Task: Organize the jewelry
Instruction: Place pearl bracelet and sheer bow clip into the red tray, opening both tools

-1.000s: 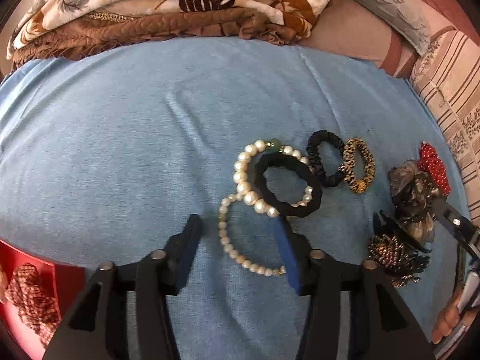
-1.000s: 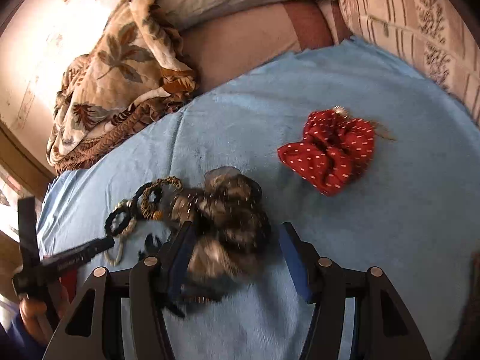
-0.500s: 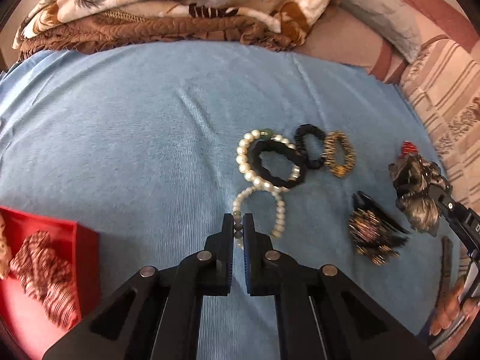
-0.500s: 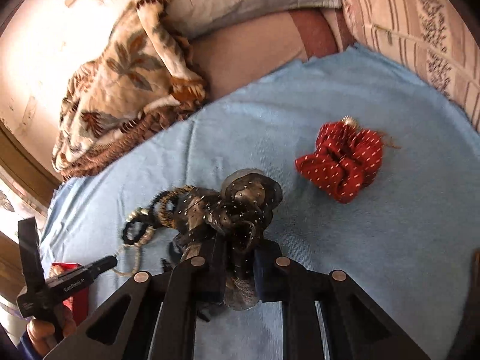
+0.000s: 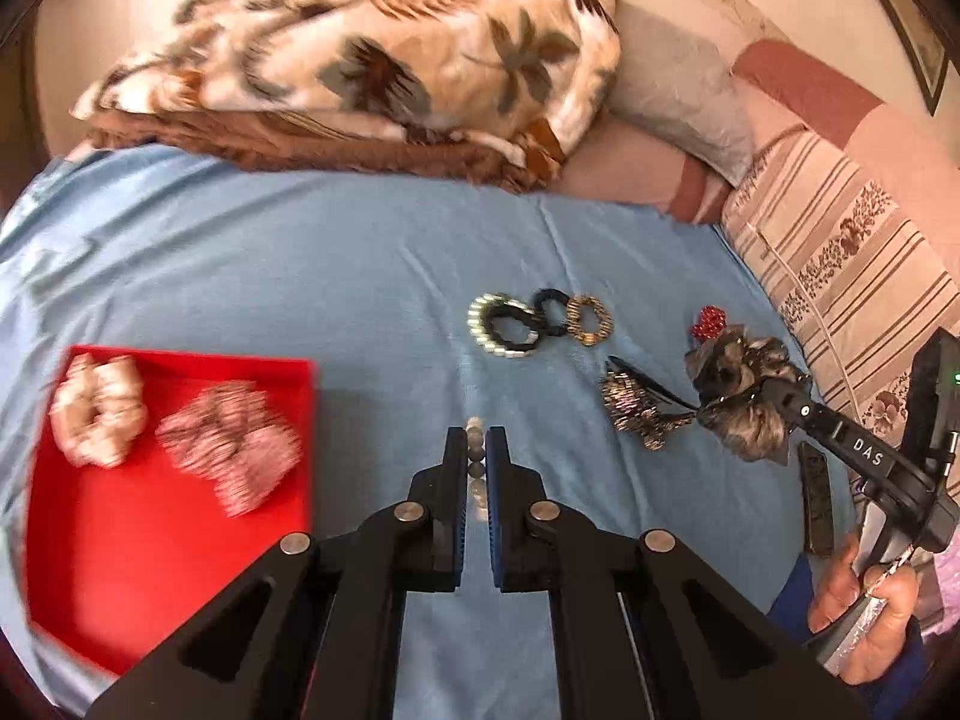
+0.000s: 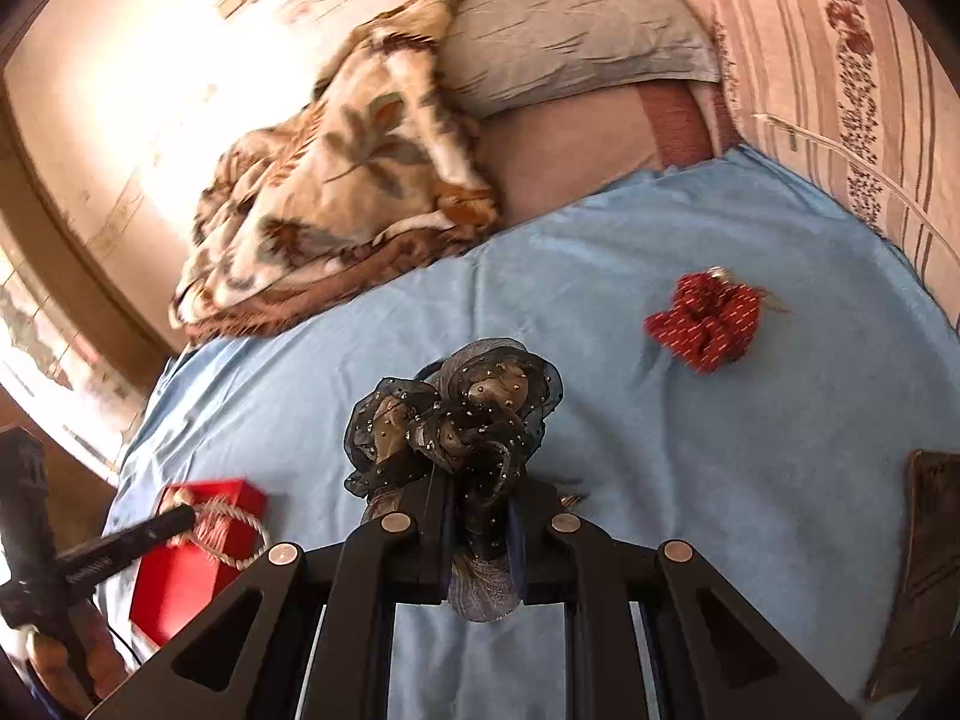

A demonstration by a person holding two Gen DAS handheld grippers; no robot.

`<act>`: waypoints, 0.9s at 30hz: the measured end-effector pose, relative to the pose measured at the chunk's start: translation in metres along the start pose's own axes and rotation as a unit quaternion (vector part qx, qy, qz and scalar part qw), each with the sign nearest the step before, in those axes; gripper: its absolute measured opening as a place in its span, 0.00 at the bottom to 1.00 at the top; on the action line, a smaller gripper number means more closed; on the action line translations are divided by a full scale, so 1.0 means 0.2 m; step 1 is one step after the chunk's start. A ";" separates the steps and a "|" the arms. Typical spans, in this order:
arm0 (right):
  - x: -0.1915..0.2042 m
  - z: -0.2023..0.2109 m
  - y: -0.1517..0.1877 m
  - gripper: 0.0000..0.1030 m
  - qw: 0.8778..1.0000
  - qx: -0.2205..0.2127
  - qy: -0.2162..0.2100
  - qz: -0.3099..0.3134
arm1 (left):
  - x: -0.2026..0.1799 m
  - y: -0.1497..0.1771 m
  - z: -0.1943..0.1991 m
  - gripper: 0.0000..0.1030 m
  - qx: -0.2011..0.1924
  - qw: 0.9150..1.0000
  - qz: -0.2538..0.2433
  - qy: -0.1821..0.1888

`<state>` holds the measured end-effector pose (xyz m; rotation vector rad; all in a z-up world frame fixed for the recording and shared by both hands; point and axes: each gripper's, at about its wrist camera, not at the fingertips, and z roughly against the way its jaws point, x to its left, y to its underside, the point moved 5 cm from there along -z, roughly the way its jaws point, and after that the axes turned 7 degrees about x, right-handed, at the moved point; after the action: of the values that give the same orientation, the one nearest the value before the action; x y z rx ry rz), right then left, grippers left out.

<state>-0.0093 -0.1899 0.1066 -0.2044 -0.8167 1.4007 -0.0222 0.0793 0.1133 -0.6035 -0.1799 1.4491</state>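
Note:
My left gripper (image 5: pixel 476 450) is shut on a pearl bracelet (image 5: pixel 476 443), lifted above the blue sheet beside the red tray (image 5: pixel 150 546); the pearl loop also hangs from it in the right wrist view (image 6: pixel 240 531). The tray holds two checked scrunchies (image 5: pixel 231 450). My right gripper (image 6: pixel 477 498) is shut on a dark sheer beaded scrunchie (image 6: pixel 456 420), held above the sheet; it also shows in the left wrist view (image 5: pixel 741 390). On the sheet lie a second pearl bracelet with a black hair tie (image 5: pixel 504 327), a black tie (image 5: pixel 552 311), a leopard tie (image 5: pixel 591 319) and a glittery clip (image 5: pixel 636 411).
A red dotted scrunchie (image 6: pixel 705 321) lies on the blue sheet (image 6: pixel 720 450) to the right. A folded floral blanket (image 5: pixel 372 72) and a grey pillow (image 6: pixel 570 30) lie at the far edge. A black flat clip (image 5: pixel 817 498) lies near my right hand.
My left gripper has lifted the pearl bracelet off the sheet and swung left toward the red tray. My right gripper has lifted the dark scrunchie higher.

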 end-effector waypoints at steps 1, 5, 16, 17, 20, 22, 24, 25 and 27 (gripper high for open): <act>0.06 0.00 0.03 0.15 1.000 0.005 -0.007 0.009 | 0.04 0.03 0.04 0.05 -0.004 1.000 0.006 -0.006; 0.29 -0.03 0.15 0.15 0.998 0.027 -0.036 0.046 | 0.30 0.16 0.17 0.05 -0.005 0.998 0.055 -0.036; 1.00 -0.28 0.49 0.15 0.975 0.116 -0.108 0.156 | 0.92 0.46 0.28 0.05 0.003 0.978 0.150 -0.146; 1.06 -0.31 0.53 0.15 0.972 0.123 -0.111 0.168 | 0.96 0.48 0.28 0.05 0.004 0.975 0.156 -0.155; 1.22 -0.40 0.63 0.15 0.963 0.147 -0.112 0.195 | 1.07 0.53 0.27 0.05 0.006 0.971 0.172 -0.169; 1.29 -0.46 0.69 0.15 0.957 0.164 -0.111 0.212 | 1.12 0.55 0.27 0.05 0.006 0.967 0.182 -0.177; 1.35 -0.51 0.75 0.15 0.952 0.173 -0.103 0.229 | 1.16 0.57 0.27 0.05 0.005 0.965 0.189 -0.181; 1.37 -0.54 0.76 0.15 0.951 0.177 -0.099 0.235 | 1.18 0.58 0.28 0.05 0.005 0.964 0.194 -0.180; 1.41 -0.59 0.82 0.15 0.945 0.188 -0.087 0.251 | 1.20 0.59 0.28 0.05 0.003 0.963 0.201 -0.177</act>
<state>-0.0800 0.1414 0.0353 0.0143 -0.6446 2.0517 -0.1184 0.3255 0.0459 -0.3817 -0.3484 1.9495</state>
